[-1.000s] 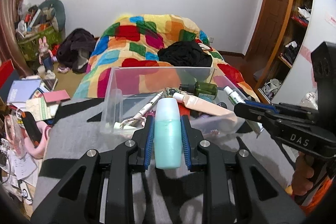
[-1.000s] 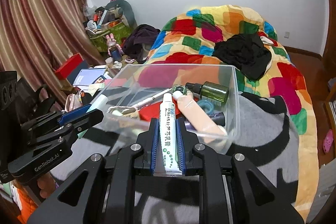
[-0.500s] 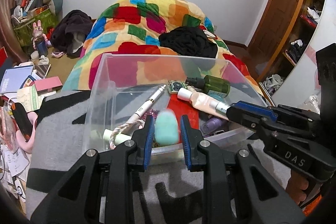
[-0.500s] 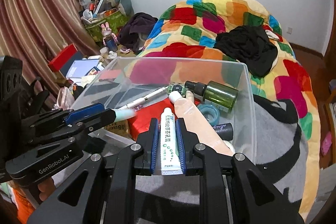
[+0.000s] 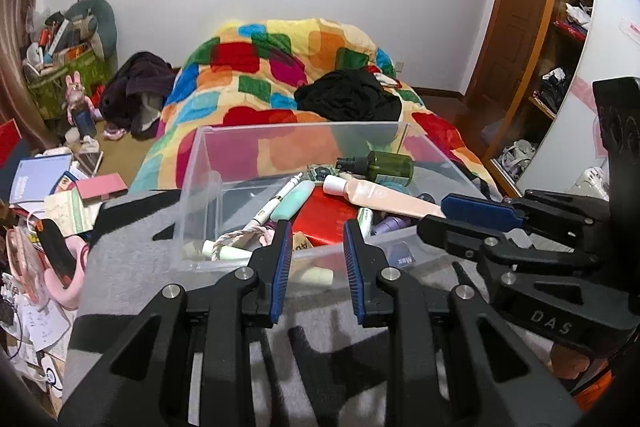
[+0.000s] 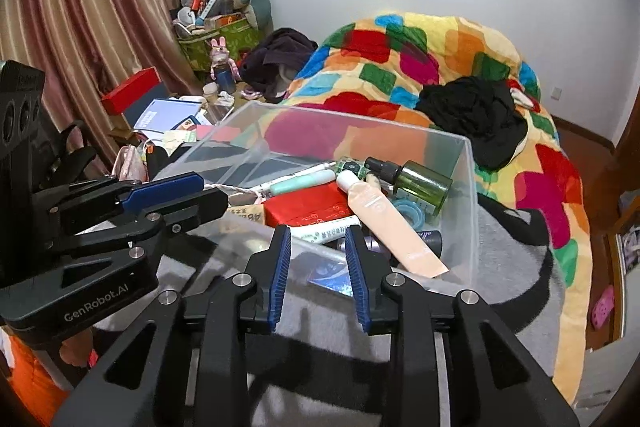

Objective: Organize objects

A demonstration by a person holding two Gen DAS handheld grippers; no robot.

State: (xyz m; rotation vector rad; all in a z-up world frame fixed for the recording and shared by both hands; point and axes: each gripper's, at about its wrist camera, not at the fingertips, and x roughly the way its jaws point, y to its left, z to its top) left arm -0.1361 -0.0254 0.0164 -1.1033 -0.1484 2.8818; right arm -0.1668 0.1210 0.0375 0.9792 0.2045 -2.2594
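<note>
Grey blanket (image 5: pixel 132 267) carries your clear bin (image 5: pixel 200 187); both your left hand-held gripper (image 5: pixel 316 251) and right hand-held gripper (image 6: pixel 318 259) hang spread, gripping nothing, over its near edge.

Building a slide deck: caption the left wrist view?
Open left gripper before the clear bin, mint bottle inside, right gripper alongside.

Your left gripper (image 5: pixel 316 231) sits level at the near wall of the clear bin (image 5: pixel 208 163), jaws parted, nothing between the blue pads. Your right gripper (image 6: pixel 318 237) sits beside it at the same wall, toward the bin's right half, jaws likewise apart and holding nothing. Both point forward over the bin's near rim, fingertips just above it. Your hand (image 6: pixel 76 351) shows partly under the left gripper's body.
</note>
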